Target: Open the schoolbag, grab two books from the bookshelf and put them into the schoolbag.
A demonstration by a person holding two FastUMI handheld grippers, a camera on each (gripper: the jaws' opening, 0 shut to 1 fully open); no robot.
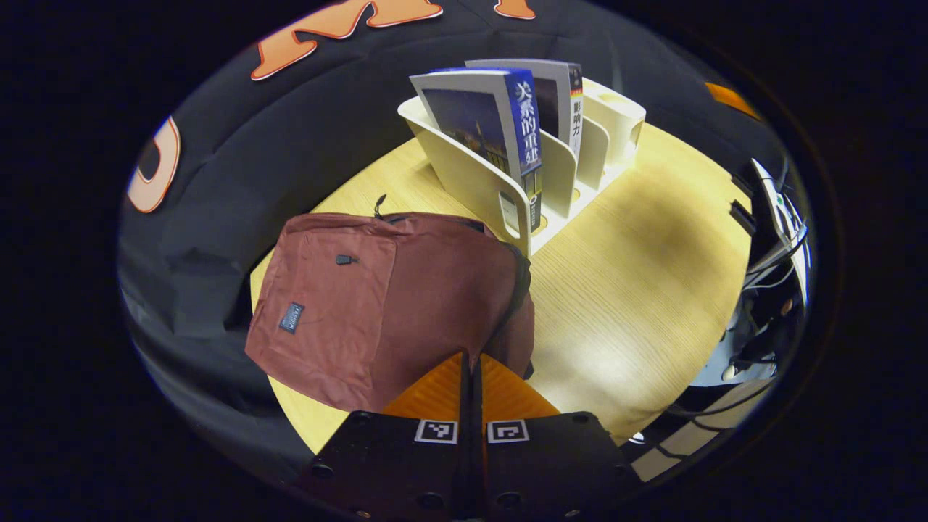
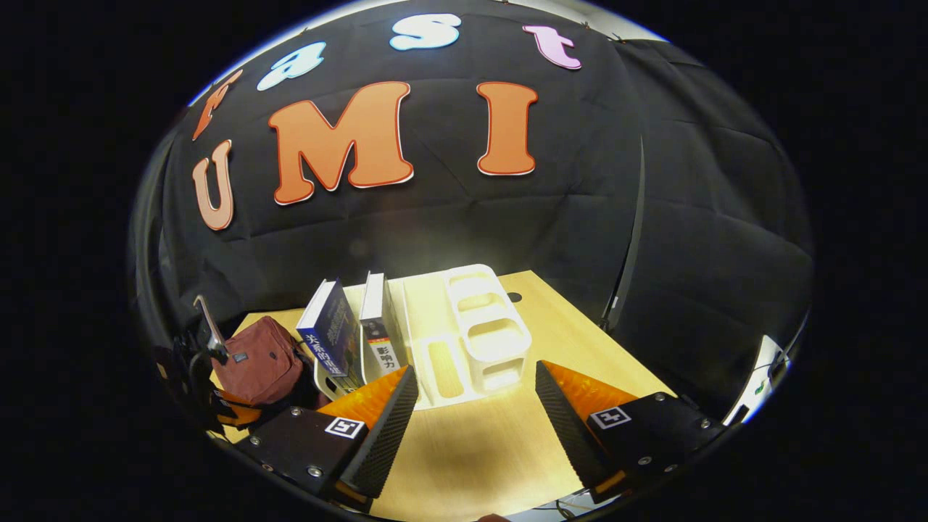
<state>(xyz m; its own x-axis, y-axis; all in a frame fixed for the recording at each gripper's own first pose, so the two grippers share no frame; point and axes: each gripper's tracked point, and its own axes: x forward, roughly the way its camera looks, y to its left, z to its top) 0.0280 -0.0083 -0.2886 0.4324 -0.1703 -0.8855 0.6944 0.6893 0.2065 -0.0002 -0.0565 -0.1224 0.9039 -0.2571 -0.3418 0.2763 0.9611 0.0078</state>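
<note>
Left gripper view shows the schoolbag (image 1: 377, 304) lying flat on the counter (image 1: 638, 290), at about 9 o'clock from the middle of the picture. It is a dark red bag and it looks zipped up. A small zip pull (image 1: 378, 205) sticks out at its top edge, at 12 o'clock on the bag. I think opening the bag is the step to do now.

The left hand-held gripper (image 1: 472, 377) sits low in this view, at 6 o'clock, with its two fingers pressed together and nothing between them. It hangs over the near edge of the bag. To open the bag well, it should open up a little, go to the zip pull, pinch only that small tab, and pull slowly along the zip. The bag is soft, so it may slide or bunch up.

Just past the bag, at 1 o'clock from it, stands the white bookshelf (image 1: 464, 170). A blue book (image 1: 500, 123) and a grey book (image 1: 562, 98) stand up in its slots.

In the right gripper view, the right hand-held gripper (image 2: 475, 406) has its fingers wide apart and holds nothing. The bookshelf (image 2: 471, 333) is right ahead of it at 12 o'clock. It could press down on the bag to keep it from sliding.
</note>
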